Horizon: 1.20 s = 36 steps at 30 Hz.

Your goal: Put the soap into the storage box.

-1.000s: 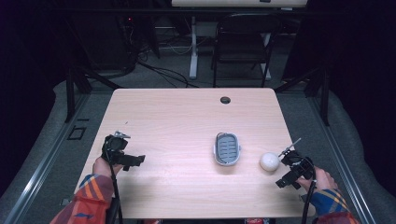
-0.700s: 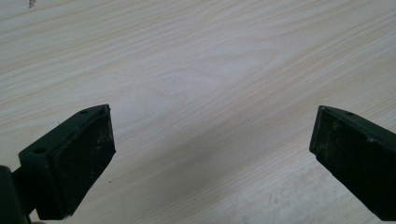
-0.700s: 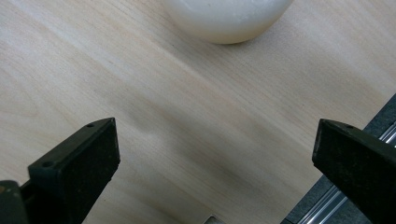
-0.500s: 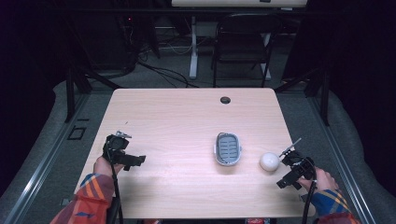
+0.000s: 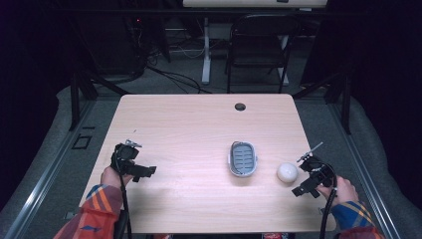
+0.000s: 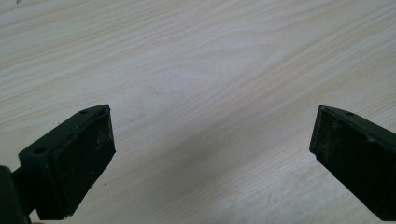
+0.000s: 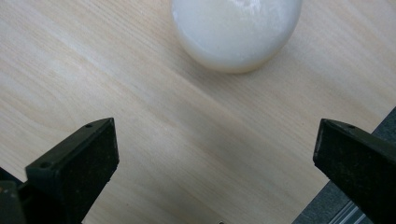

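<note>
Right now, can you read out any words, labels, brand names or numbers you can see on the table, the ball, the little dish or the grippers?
None: no readable text.
White ball: plain, no marking.
Grey dish: dark slots inside, no label legible.
Wooden table: bare wood grain, with one dark round hole.
Left gripper and right gripper: black jaws open, no lettering.

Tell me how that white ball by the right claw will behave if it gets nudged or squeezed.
The white ball looks round and smooth, so it would probably roll on the flat table at a nudge. Its glossy surface may slip between the open right claw pads. Weight cannot be told.
</note>
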### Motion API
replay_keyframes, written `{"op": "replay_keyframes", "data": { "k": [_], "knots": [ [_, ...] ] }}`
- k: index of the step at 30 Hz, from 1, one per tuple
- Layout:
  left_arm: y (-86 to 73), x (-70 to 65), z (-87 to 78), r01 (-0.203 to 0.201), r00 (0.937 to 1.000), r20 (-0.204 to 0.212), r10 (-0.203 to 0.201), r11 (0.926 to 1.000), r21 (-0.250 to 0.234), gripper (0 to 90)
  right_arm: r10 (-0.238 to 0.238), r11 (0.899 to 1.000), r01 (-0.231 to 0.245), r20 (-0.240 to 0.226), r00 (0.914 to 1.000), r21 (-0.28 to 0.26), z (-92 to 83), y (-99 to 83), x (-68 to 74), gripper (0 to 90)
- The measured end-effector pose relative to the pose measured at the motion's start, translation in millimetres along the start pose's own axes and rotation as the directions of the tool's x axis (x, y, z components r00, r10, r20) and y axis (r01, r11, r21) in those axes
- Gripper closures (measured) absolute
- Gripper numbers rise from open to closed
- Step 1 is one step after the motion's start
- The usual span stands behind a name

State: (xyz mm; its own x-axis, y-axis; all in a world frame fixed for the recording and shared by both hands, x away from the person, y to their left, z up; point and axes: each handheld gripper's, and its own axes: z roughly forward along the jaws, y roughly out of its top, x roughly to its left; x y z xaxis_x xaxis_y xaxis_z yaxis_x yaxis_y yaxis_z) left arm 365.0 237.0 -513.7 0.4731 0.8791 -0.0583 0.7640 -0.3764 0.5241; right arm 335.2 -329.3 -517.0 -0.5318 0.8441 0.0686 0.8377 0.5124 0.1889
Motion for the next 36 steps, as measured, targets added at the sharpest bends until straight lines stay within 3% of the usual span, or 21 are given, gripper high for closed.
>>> {"op": "replay_keyframes", "data": {
  "k": [5, 6, 10, 14, 15, 16, 17, 18, 19, 20, 21, 22, 23, 24, 26, 30, 31, 32, 33, 35, 36],
  "knots": [
    [0.2, -0.1, 0.7, -0.001, 1.0, 0.0, 0.001, 1.0, -0.004, 0.0, -0.034, 0.998, 0.034, 0.005, 0.9994, 0.044, -0.9, 9.1, 1.7, 0.0],
    [0.4, 0.1, 1.0, -0.005, 1.0, 0.0, 0.005, 1.0, -0.003, 0.0, -0.015, 1.0, 0.015, 0.003, 0.9999, 0.018, 1.8, 9.4, 3.3, 0.0],
    [0.9, -0.2, 1.5, -0.008, 1.0, -0.001, 0.008, 1.0, 0.005, 0.0, -0.015, 1.0, 0.014, 0.01, 0.9998, 0.028, 6.5, 15.9, 6.5, 0.0],
    [1.2, -0.8, 2.1, -0.006, 1.0, 0.0, 0.006, 1.0, 0.006, 0.0, -0.046, 0.997, 0.044, 0.028, 0.9986, 0.062, 7.4, 26.0, 5.7, 0.0],
    [1.3, -0.5, 2.3, -0.007, 1.0, -0.001, 0.007, 0.9999, 0.009, 0.0, 0.007, 1.0, -0.007, 0.024, 0.9997, -0.012, 12.8, 23.9, 8.6, 0.0],
    [1.4, -0.4, 2.5, -0.008, 1.0, -0.001, 0.008, 0.9999, 0.01, 0.0, -0.099, 0.988, 0.094, 0.039, 0.9943, 0.123, 4.7, 32.1, 3.2, 0.0],
    [1.4, -0.5, 2.6, -0.008, 1.0, -0.001, 0.008, 0.9999, 0.011, 0.0, 0.027, 0.999, -0.026, 0.016, 0.9995, -0.033, 16.5, 27.2, 9.6, 0.0],
    [1.2, -0.8, 2.6, -0.007, 1.0, 0.0, 0.007, 0.9999, 0.011, 0.0, 0.02, 0.999, -0.02, 0.018, 0.9996, -0.034, 17.4, 29.3, 9.3, 0.0],
    [1.2, -0.8, 2.6, -0.01, 1.0, -0.001, 0.01, 0.9999, 0.009, 0.0, -0.097, 0.989, 0.09, 0.047, 0.9942, 0.117, 8.5, 38.0, 3.8, 0.0],
    [1.1, -0.8, 2.7, -0.009, 1.0, 0.0, 0.009, 0.9999, 0.01, 0.0, -0.125, 0.982, 0.116, 0.05, 0.9909, 0.152, 7.4, 41.9, 2.9, 0.0],
    [1.1, -0.8, 2.7, -0.009, 1.0, 0.0, 0.009, 0.9999, 0.01, 0.0, -0.025, 1.0, 0.024, 0.033, 0.9992, 0.017, 17.5, 37.7, 8.0, 0.0],
    [1.1, -0.7, 2.7, -0.01, 1.0, 0.001, 0.01, 0.9999, 0.013, 0.0, -0.025, 1.0, 0.024, 0.033, 0.9992, 0.017, 17.5, 37.7, 8.0, 0.0],
    [1.1, -0.7, 2.7, -0.01, 0.9999, 0.001, 0.01, 0.9999, 0.011, 0.0, 0.008, 0.999, -0.007, 0.032, 0.9995, -0.035, 23.5, 39.8, 11.0, 0.0],
    [1.1, -0.8, 2.7, -0.01, 0.9999, 0.001, 0.01, 0.9999, 0.012, 0.0, -0.032, 0.999, 0.032, 0.048, 0.9983, 0.006, 21.0, 43.1, 10.2, 0.0],
    [1.3, -0.9, 3.0, -0.011, 0.9999, 0.003, 0.011, 0.9999, 0.013, 0.0, -0.13, 0.986, 0.122, 0.058, 0.9899, 0.117, 15.7, 52.2, 7.1, 0.0],
    [1.6, -1.0, 3.3, -0.019, 0.9998, 0.005, 0.019, 0.9997, 0.018, 0.0, -0.099, 0.993, 0.096, 0.051, 0.9938, 0.068, 22.5, 56.1, 9.5, 0.0],
    [1.5, -1.1, 3.5, -0.019, 0.9998, 0.005, 0.019, 0.9997, 0.017, 0.0, -0.147, 0.982, 0.138, 0.059, 0.9874, 0.132, 19.0, 62.1, 7.2, 0.0],
    [1.5, -0.9, 3.6, -0.018, 0.9998, 0.006, 0.018, 0.9997, 0.018, 0.0, -0.135, 0.984, 0.127, 0.065, 0.9887, 0.124, 22.2, 65.5, 7.8, 0.0],
    [1.4, -1.0, 3.8, -0.014, 0.9999, 0.006, 0.014, 0.9997, 0.017, 0.0, -0.074, 0.996, 0.072, 0.048, 0.9961, 0.043, 28.2, 62.9, 10.1, 0.0],
    [1.3, -1.1, 4.0, -0.012, 0.9999, 0.007, 0.012, 0.9998, 0.018, 0.0, -0.081, 0.995, 0.078, 0.049, 0.9955, 0.057, 28.0, 65.3, 9.5, 0.0],
    [1.5, -1.1, 4.3, -0.012, 0.9999, 0.009, 0.012, 0.9998, 0.019, 0.0, -0.127, 0.986, 0.118, 0.068, 0.9896, 0.121, 25.9, 72.2, 6.7, 0.0]
  ]
}}
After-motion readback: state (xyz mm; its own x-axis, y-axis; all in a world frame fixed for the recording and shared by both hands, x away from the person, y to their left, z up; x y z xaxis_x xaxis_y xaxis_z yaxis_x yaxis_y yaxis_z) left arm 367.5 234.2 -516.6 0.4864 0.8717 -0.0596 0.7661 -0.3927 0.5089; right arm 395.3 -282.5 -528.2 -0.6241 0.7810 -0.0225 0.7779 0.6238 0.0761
